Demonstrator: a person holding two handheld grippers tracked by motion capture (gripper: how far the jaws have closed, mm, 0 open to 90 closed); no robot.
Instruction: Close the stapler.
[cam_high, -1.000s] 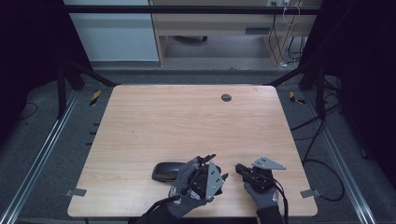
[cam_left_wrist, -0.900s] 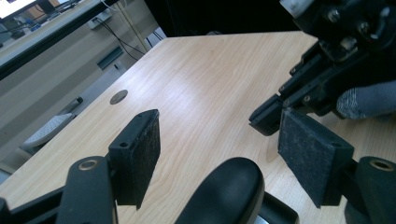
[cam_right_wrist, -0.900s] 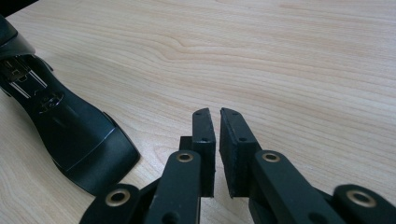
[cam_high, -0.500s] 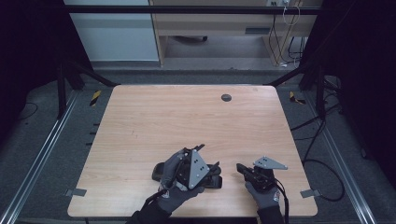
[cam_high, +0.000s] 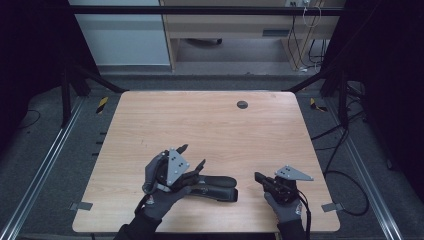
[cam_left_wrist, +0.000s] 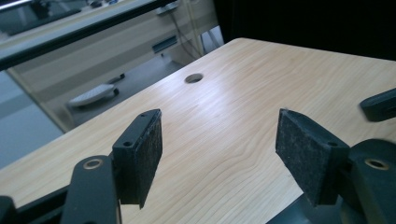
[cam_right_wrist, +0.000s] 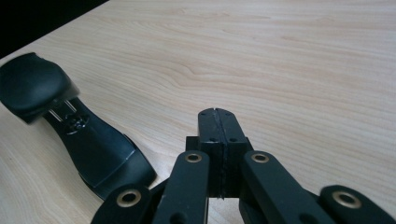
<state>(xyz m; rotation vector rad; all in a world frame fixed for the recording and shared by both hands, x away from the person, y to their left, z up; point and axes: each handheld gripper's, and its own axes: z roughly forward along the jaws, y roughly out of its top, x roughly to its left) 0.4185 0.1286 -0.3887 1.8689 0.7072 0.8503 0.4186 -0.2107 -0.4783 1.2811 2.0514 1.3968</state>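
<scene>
Black stapler (cam_high: 216, 186), flat on table's near edge

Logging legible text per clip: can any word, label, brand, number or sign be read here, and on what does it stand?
None can be read.
black stapler: a small pale mark on top, too small and blurred to read.
yellow-black hazard tape on the floor: stripes only, no lettering.
wooden table, left gripper and right gripper: no lettering visible.

My left hand-held gripper (cam_high: 191, 156) has slid left across the lower frame and lifted, uncovering the black stapler (cam_high: 216, 186); its jaws, empty, closed slightly.
</scene>
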